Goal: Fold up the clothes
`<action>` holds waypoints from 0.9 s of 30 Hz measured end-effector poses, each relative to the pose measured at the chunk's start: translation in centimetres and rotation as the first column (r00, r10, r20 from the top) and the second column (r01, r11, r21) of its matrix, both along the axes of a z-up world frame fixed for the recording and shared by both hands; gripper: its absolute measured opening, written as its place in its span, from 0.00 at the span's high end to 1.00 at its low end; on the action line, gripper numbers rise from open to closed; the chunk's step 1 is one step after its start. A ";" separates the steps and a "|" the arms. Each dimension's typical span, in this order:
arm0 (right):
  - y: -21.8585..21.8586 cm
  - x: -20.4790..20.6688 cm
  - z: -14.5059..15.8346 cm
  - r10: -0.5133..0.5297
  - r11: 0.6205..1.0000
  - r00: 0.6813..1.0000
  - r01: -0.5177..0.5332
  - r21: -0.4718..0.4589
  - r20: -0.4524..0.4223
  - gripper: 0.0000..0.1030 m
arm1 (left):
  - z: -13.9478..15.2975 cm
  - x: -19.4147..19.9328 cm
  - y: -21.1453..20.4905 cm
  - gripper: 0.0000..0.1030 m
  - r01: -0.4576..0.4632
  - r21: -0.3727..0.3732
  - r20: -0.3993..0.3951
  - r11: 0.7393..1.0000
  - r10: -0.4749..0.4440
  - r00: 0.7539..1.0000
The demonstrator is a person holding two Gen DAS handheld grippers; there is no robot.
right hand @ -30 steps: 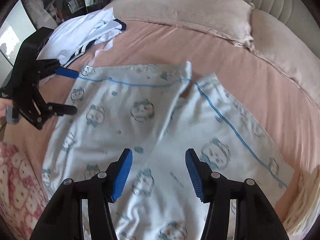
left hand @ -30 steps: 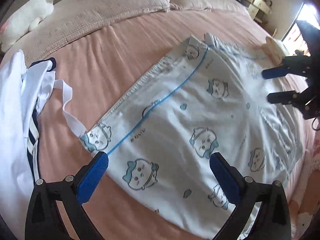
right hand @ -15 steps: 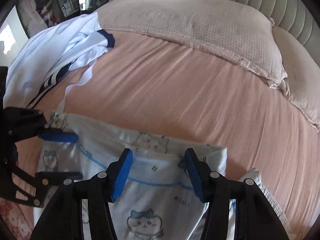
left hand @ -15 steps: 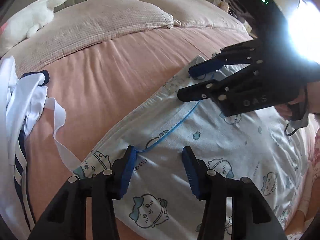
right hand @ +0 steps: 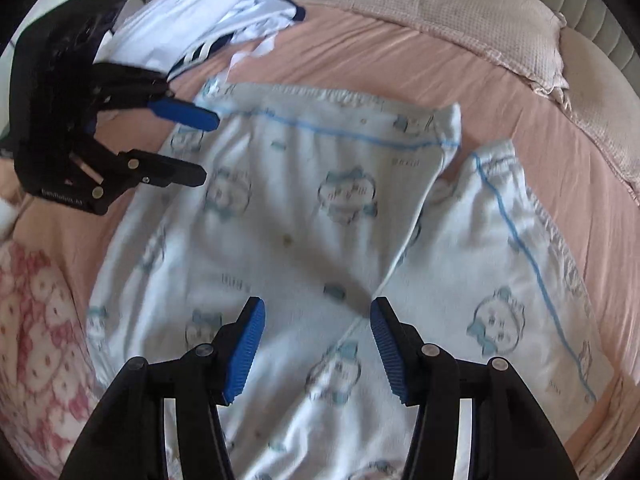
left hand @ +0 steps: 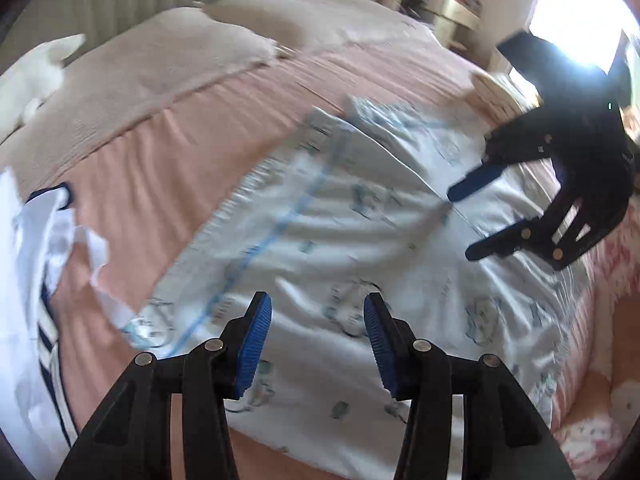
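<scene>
Two black grippers with ribbed blue pads hover over one pale blue pair of cartoon-print pyjama trousers (right hand: 320, 208) spread flat on the pink-sheeted bed (right hand: 400, 60). The left gripper (left hand: 318, 344) stands partly open with nothing between its pads; the right gripper (right hand: 318, 346) is likewise partly open and empty, above the split between the two legs. One heap of white clothing with navy stripes (right hand: 208, 12) lies beside the trousers. Two beige pillows (left hand: 168, 64) show in the left wrist view, along with a white plush toy (left hand: 36, 76); the right wrist view alone shows a pink patterned cloth (right hand: 36, 340).
</scene>
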State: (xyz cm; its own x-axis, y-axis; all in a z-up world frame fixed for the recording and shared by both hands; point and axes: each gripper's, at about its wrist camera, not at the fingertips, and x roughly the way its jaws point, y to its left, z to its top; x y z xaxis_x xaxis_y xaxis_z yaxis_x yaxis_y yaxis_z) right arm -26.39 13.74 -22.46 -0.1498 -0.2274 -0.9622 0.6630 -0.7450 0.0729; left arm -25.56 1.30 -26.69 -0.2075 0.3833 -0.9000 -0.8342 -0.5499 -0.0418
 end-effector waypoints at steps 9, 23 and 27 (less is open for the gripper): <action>9.5 6.0 -1.0 -0.164 0.982 0.985 0.159 0.099 0.051 0.47 | 0.9 4.2 -1.2 0.55 0.029 -0.112 0.031 0.993 -0.025 0.999; 11.6 9.2 -2.0 -0.170 0.977 0.982 0.157 0.148 0.082 0.35 | 1.4 9.1 3.2 0.34 0.237 -0.196 0.104 0.951 -0.221 0.970; 8.6 9.2 -3.1 -0.070 0.988 0.993 0.056 0.142 0.091 0.34 | -0.5 11.7 7.4 0.31 0.349 -0.258 0.155 0.901 -0.318 0.935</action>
State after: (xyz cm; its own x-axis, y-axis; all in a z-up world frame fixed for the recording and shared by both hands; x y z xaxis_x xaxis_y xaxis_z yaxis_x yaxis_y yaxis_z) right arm -17.16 22.32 -25.60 -0.0653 -0.0831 -0.9944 0.6095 -0.7923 0.0262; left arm -13.87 8.74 -27.17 -0.0084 0.1459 -0.9893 -0.9697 -0.2426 -0.0275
